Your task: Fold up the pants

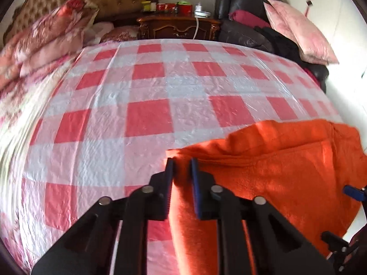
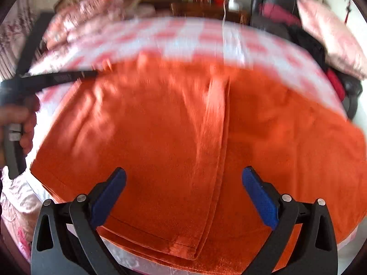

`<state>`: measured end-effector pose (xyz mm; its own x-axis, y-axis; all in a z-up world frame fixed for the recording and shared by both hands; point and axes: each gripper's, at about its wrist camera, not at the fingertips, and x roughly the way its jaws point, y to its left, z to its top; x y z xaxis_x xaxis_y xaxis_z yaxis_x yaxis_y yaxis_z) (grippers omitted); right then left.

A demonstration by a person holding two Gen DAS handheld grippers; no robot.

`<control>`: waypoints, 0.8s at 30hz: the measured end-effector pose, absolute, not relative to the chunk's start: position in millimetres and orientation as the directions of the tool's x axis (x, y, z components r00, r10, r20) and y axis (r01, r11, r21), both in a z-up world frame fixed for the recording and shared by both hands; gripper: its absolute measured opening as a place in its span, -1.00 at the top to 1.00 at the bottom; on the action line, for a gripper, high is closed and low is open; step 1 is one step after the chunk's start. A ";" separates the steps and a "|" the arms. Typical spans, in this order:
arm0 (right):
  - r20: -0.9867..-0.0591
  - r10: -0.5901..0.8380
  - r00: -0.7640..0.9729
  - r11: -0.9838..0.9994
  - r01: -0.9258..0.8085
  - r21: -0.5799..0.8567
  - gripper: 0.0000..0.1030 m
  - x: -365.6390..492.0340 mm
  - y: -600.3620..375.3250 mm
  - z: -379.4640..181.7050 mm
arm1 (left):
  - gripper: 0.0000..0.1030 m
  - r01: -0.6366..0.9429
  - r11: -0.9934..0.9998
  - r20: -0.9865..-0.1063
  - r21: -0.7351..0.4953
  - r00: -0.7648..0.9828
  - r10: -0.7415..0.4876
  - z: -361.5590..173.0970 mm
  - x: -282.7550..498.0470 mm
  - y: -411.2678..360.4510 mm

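Observation:
The orange pants (image 1: 275, 171) lie on the red-and-white checked bed cover (image 1: 137, 96), at the near right in the left wrist view. My left gripper (image 1: 181, 163) is shut on the pants' left edge, with a fold of orange cloth between its blue pads (image 1: 195, 183). In the right wrist view the pants (image 2: 183, 126) fill the middle, blurred, with a leg layer and hem (image 2: 183, 245) lying on top. My right gripper (image 2: 183, 178) is open wide just above the pants near the hem, holding nothing. The left gripper's black arm (image 2: 52, 78) shows at the left.
Floral pillows (image 1: 41, 41) are piled at the bed's far left by a tufted headboard. A dark wooden nightstand (image 1: 179, 27) with small items stands behind. A black leather chair (image 1: 247, 23) with pink cushions stands at the far right. The bed's right edge (image 1: 330, 96) is close.

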<state>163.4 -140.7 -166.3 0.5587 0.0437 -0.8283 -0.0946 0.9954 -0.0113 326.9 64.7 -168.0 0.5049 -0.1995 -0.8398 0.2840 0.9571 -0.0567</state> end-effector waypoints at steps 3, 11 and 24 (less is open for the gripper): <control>-0.780 0.043 0.624 0.983 -0.168 -0.080 -0.90 157.1 -122.0 -153.4 | 0.71 0.282 0.956 -0.837 -0.077 0.503 -0.216 -171.1 327.3 73.0; -0.836 0.079 0.543 0.949 -0.299 -0.105 -0.76 156.7 -79.5 -181.3 | 0.60 0.181 0.953 -0.801 -0.245 0.515 -0.304 -158.7 310.6 98.1; -0.827 0.206 0.524 0.959 -0.277 0.063 -0.62 193.8 -85.3 -144.0 | 0.47 0.213 0.972 -0.820 -0.094 0.538 -0.197 -160.7 141.2 94.1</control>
